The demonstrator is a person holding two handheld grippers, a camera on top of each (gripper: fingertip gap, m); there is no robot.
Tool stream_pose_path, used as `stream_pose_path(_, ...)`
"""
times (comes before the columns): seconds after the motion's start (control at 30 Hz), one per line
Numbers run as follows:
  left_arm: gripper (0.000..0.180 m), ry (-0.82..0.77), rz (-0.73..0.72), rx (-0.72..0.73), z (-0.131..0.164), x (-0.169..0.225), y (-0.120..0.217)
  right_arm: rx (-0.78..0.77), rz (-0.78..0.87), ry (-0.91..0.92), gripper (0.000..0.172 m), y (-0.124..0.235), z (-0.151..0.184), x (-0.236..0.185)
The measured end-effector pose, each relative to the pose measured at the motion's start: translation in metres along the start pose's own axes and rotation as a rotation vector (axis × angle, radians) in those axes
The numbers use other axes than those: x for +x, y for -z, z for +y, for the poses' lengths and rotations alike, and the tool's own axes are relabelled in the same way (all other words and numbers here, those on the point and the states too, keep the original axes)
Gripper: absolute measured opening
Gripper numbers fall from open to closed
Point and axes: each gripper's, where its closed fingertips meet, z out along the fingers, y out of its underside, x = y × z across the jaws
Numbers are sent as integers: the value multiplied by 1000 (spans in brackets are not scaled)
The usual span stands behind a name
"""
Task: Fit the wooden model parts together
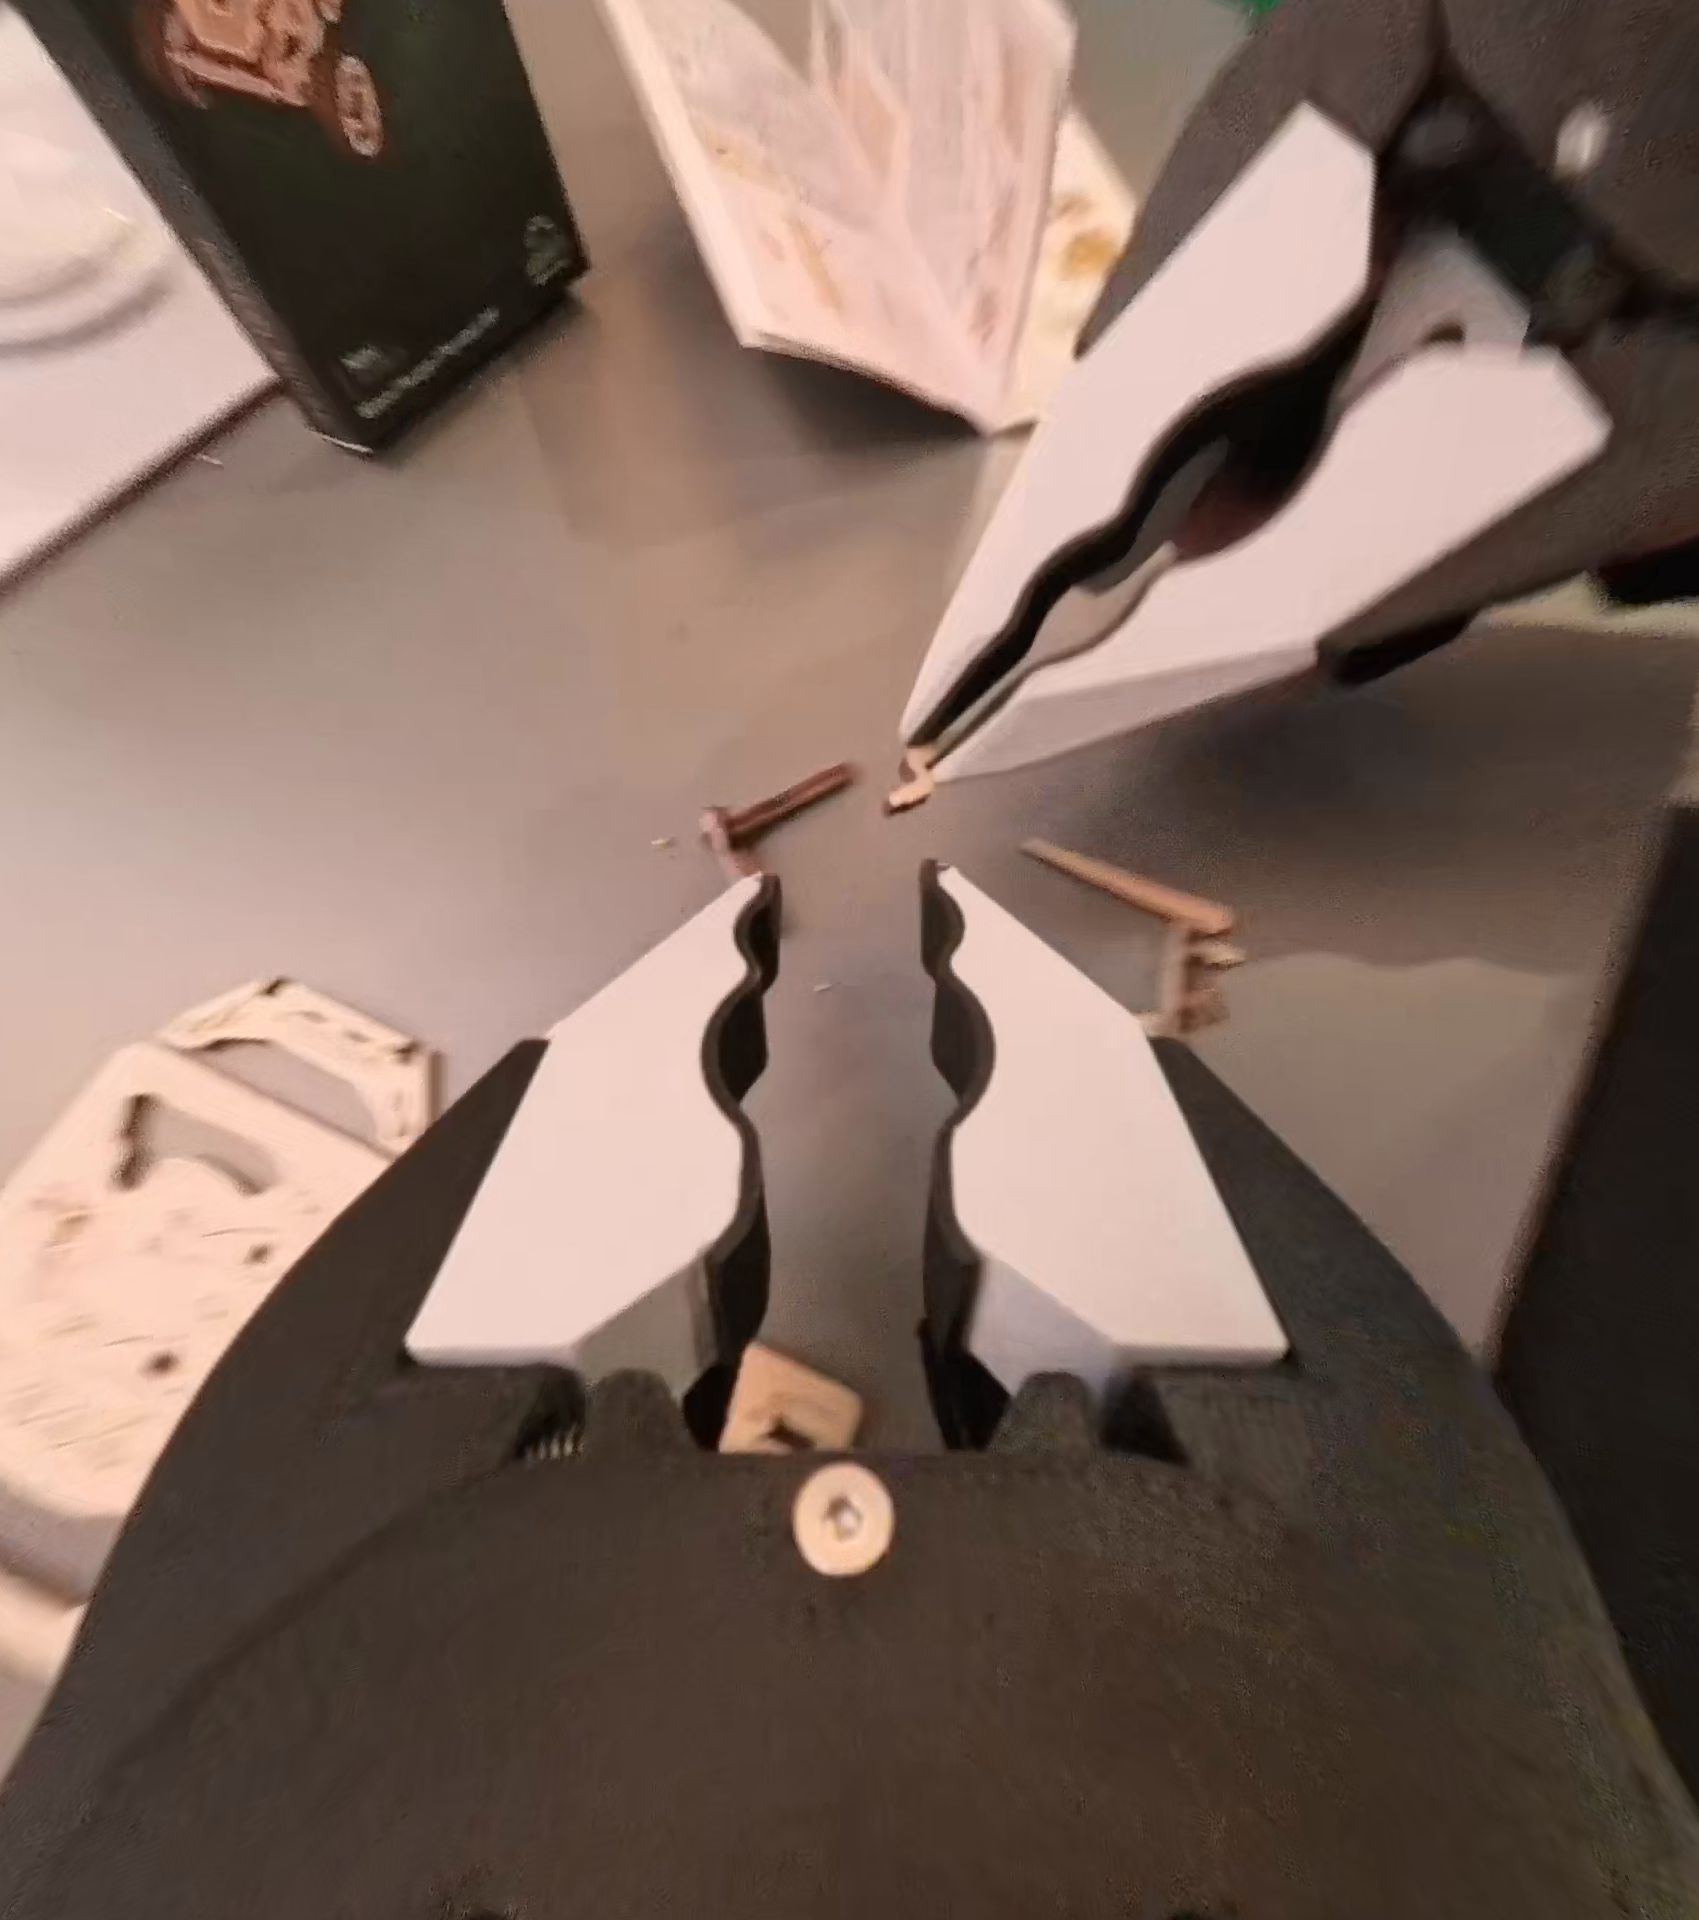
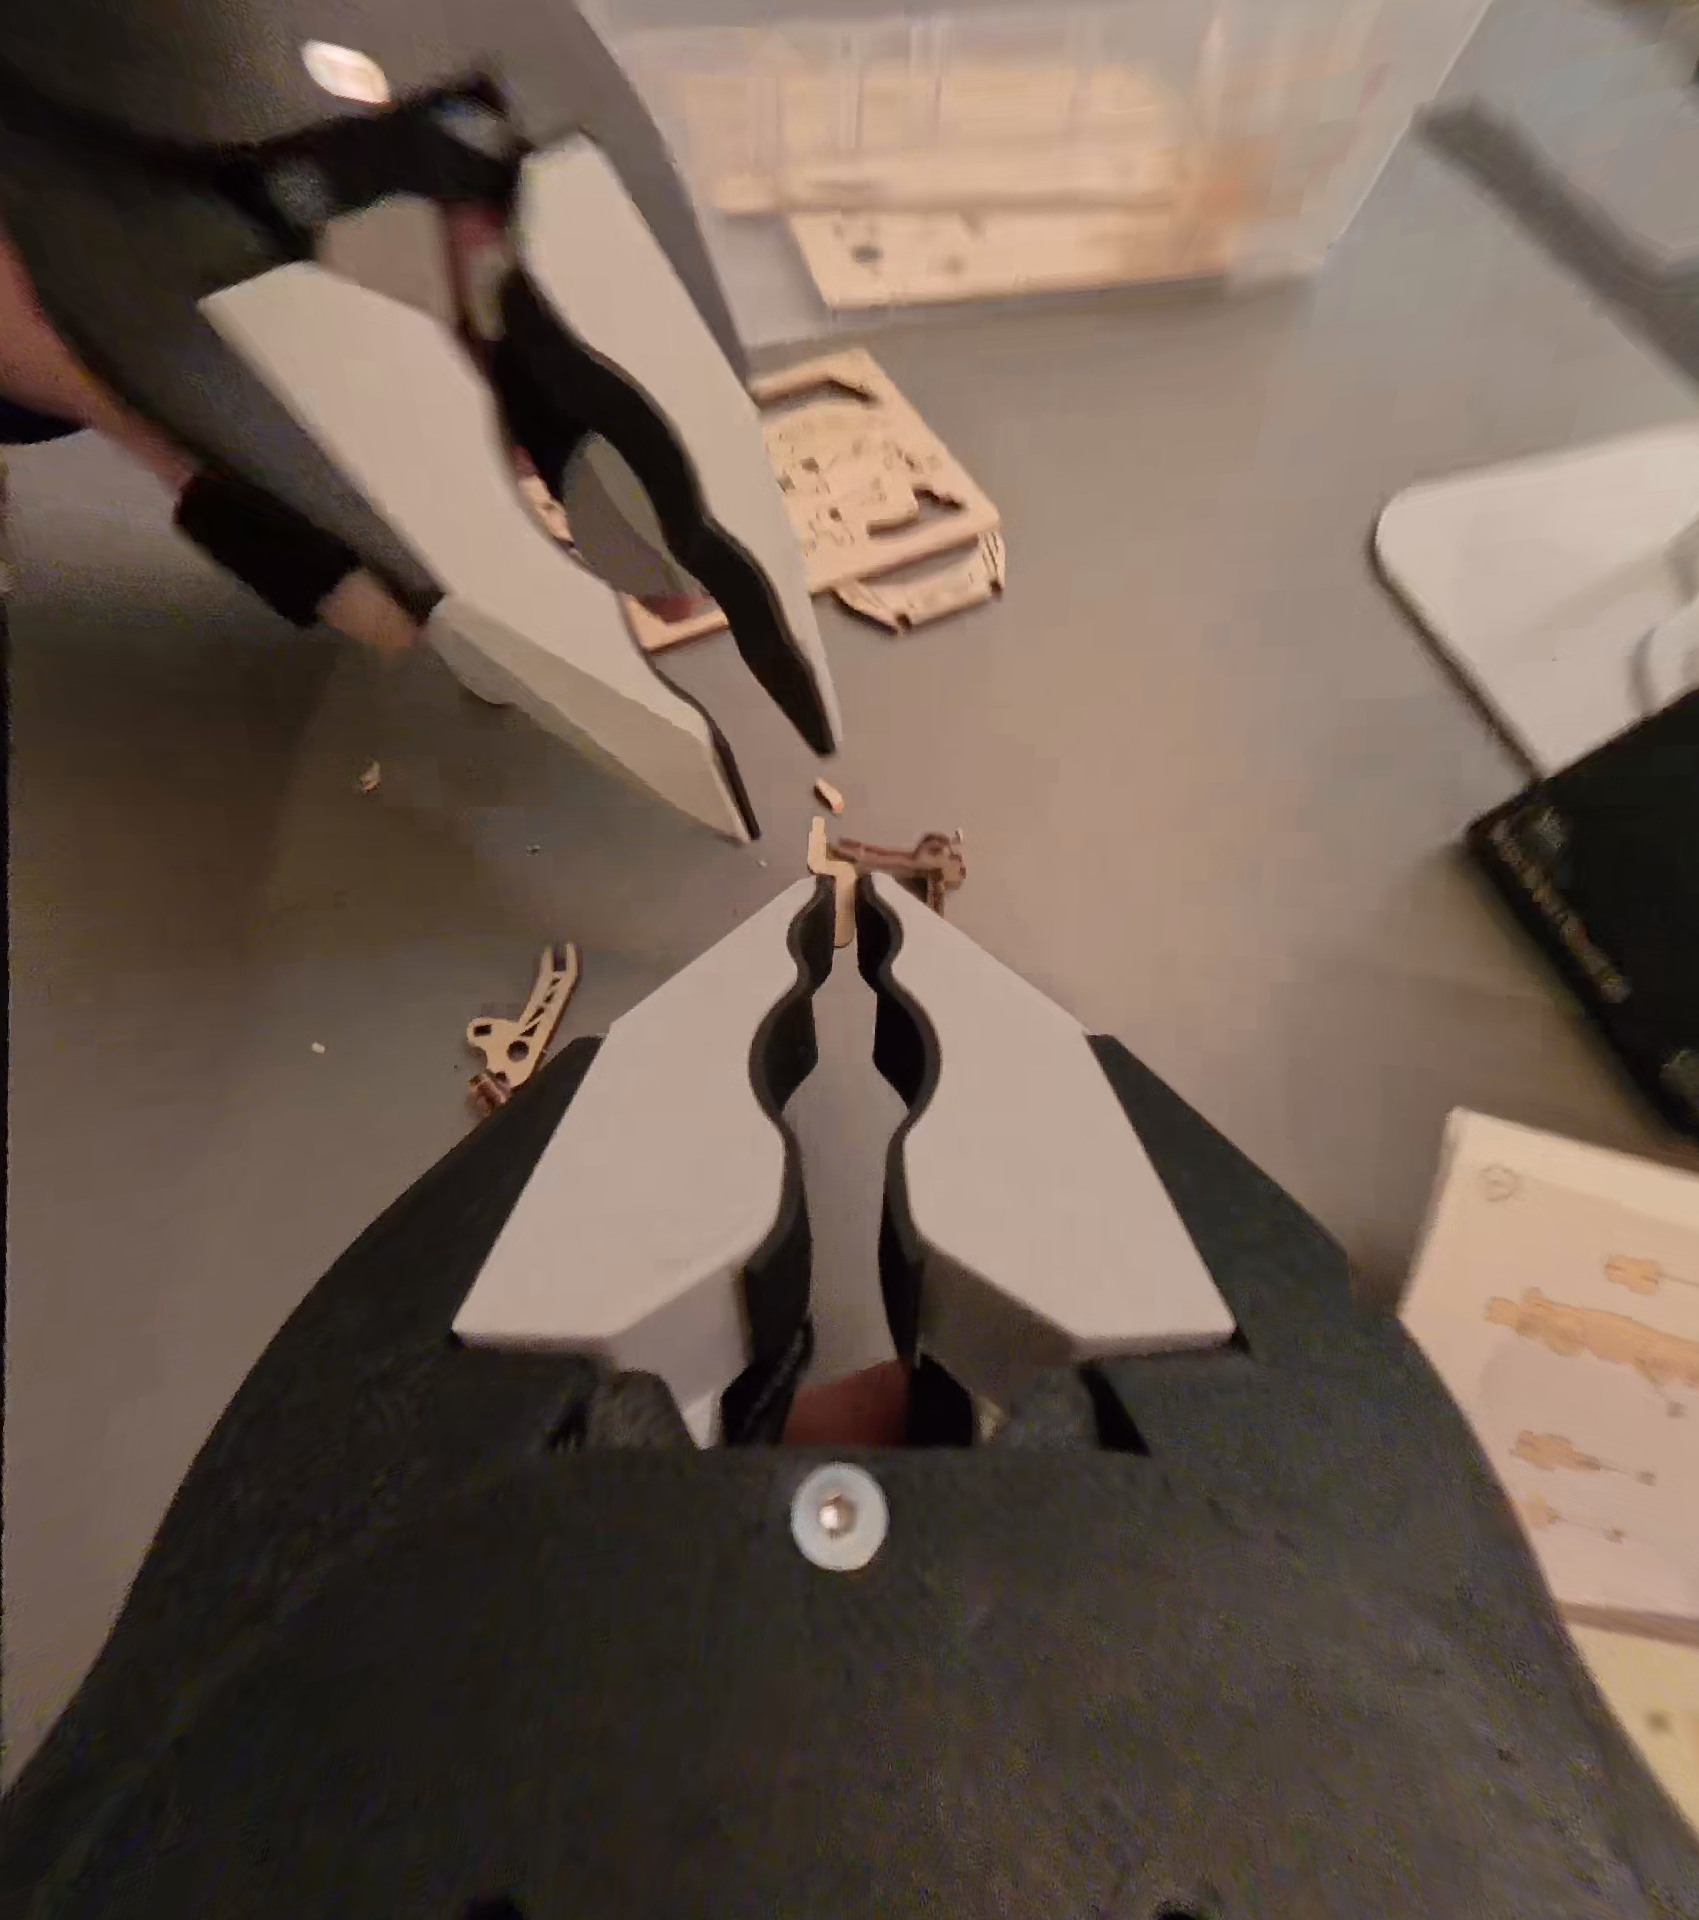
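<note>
Bringing a pale part to the dark piece

My right gripper [image 2: 837,883] pinches a pale part [image 2: 832,868] at centre frame; my left gripper [image 1: 850,883] gapes bare; next I must steady the dark piece [image 1: 772,805].

i can't read any writing here: print on the tall black cardboard box [image 1: 325,208] and the open white paper booklet [image 1: 876,197] is blurred.

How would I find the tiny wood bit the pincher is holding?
Start at the grey table, in the middle where the two grippers nearly meet. The right gripper pinches a pale, thin wooden piece at its fingertips. Unlike the darker brown part lying behind it, it sticks up, off the table.
</note>
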Motion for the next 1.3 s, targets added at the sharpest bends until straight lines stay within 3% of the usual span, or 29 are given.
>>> stream_pose_path(0.03, 25, 71, 71, 24, -5, 8, 2, 29, 22, 70, 2, 6, -5, -3)
stream_pose_path(0.2, 9, 253, 326, 90, -17, 37, 11, 93, 133, 347, 2, 24, -19, -19)
stream_pose_path(0.57, 0, 267, 466, 172, -29, 57, 18, 164, 232, 591, 2, 41, -34, -27)
stream_pose_path(0.63, 0, 267, 467, 186, -31, 56, 19, 190, 229, 576, 2, 44, -37, -27)
stream_pose_path(0.77, 19, 299, 518, 219, -38, 57, 24, 211, 217, 602, 2, 50, -40, -31)
stream_pose_path(1.1, 0, 355, 648, 256, -44, 69, 29, 242, 217, 612, 2, 58, -43, -31)
stream_pose_path(1.2, 13, 352, 599, 238, -40, 60, 26, 231, 193, 516, 2, 56, -39, -23)
stream_pose_path(1.3, 21, 298, 401, 205, -32, 29, 16, 154, 150, 270, 2, 43, -25, -2)
